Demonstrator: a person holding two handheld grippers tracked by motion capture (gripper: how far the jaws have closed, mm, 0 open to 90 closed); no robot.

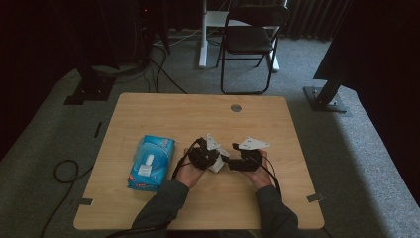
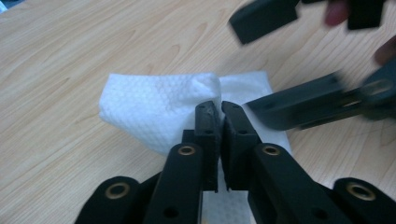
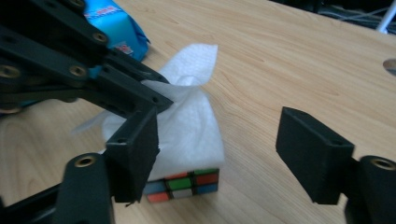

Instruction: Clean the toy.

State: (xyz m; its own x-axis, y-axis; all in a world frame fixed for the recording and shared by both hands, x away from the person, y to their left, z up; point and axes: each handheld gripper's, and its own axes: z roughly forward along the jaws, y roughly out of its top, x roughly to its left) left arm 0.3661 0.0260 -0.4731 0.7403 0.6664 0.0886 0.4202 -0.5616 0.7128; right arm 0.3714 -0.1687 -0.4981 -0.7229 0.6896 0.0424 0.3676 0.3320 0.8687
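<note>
Tissue [image 3: 187,121]: white, embossed dimple texture, soft and crumpled, draped over the cube [image 3: 184,184] near the middle of the table [image 1: 163,109], slightly toward the person's edge. One corner of the sheet stands up in a peak; the rest falls in loose folds down the cube's sides and spreads flat onto the wood in the left gripper view.

Cube: hard-edged, glossy colour tiles (red, green, orange, white, blue) on a black grid. Its bottom row shows under the tissue hem.

Left gripper [image 2: 219,109]: matte black plastic, brass-coloured rivets, jaws nearly together, pinching a fold of tissue at the tips.

Right gripper [image 3: 219,154]: same build, blocky rectangular pads, jaws spread wide on either side of the covered cube; whether the near pad touches the tissue I can't tell. Nothing clamped.

Table: light wood-grain laminate, rounded corners, round grey grommet [image 1: 236,107] near the far edge.

Pack [image 1: 151,162]: blue glossy soft-pack with a white flap, lying flat left of the hands, well apart from the cube.
</note>
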